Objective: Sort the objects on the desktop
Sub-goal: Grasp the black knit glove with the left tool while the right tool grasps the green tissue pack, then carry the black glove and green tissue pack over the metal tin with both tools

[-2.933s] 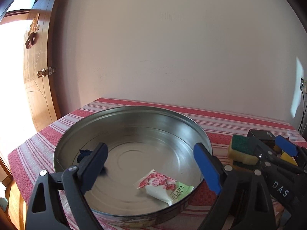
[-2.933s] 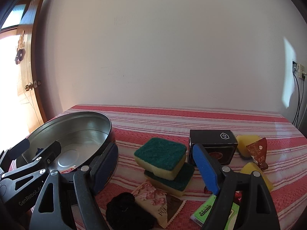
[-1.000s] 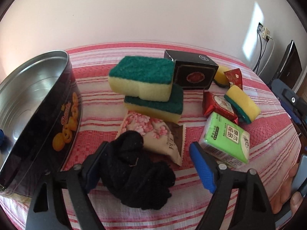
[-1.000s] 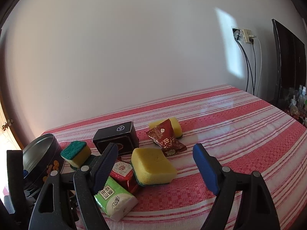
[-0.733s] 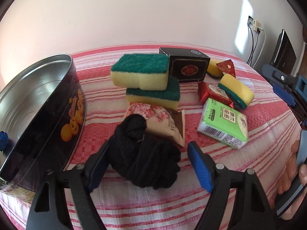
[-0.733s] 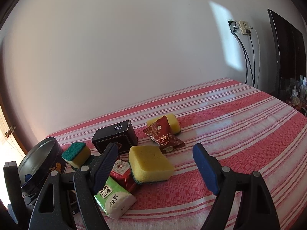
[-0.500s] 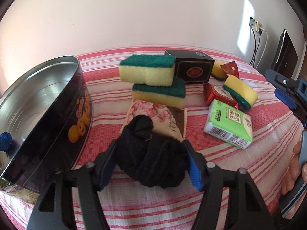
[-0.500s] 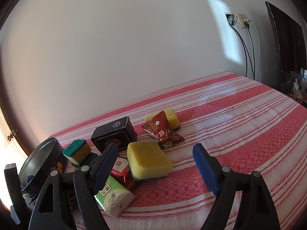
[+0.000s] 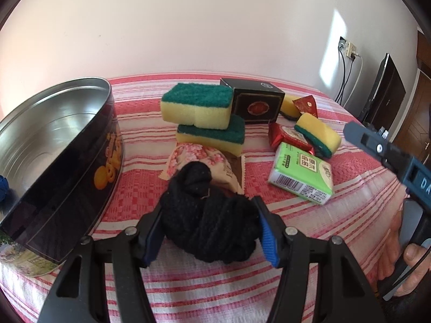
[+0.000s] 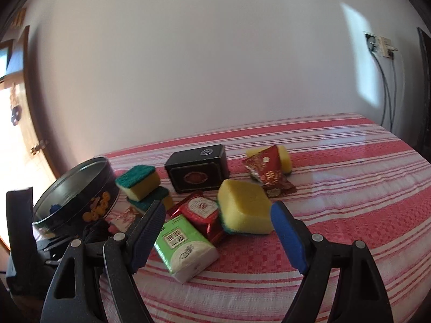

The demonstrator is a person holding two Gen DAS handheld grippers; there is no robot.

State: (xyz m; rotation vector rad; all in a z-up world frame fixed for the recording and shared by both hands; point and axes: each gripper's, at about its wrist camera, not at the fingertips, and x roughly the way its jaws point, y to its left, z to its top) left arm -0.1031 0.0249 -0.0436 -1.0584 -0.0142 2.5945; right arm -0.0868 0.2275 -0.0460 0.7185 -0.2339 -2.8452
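A: What's around, left to right?
B: Tin (image 9: 80, 145), then the left gripper (image 9: 210, 231) squeezing the black cloth (image 9: 210, 215), snack bag (image 9: 204, 158) behind, tissue pack (image 9: 301, 175) right.
A: And the right view?
B: The right gripper (image 10: 218, 237) gapes, holding nothing, above the table (image 10: 350, 188).

Open right gripper (image 10: 216, 235) above green tissue pack (image 10: 186, 246).

Tin (image 9: 80, 145) at frame left on the bench (image 9: 350, 193); two stacked sponges (image 9: 199, 107) centre, box (image 9: 256, 102) right behind them; tissue pack (image 9: 301, 172) further right.
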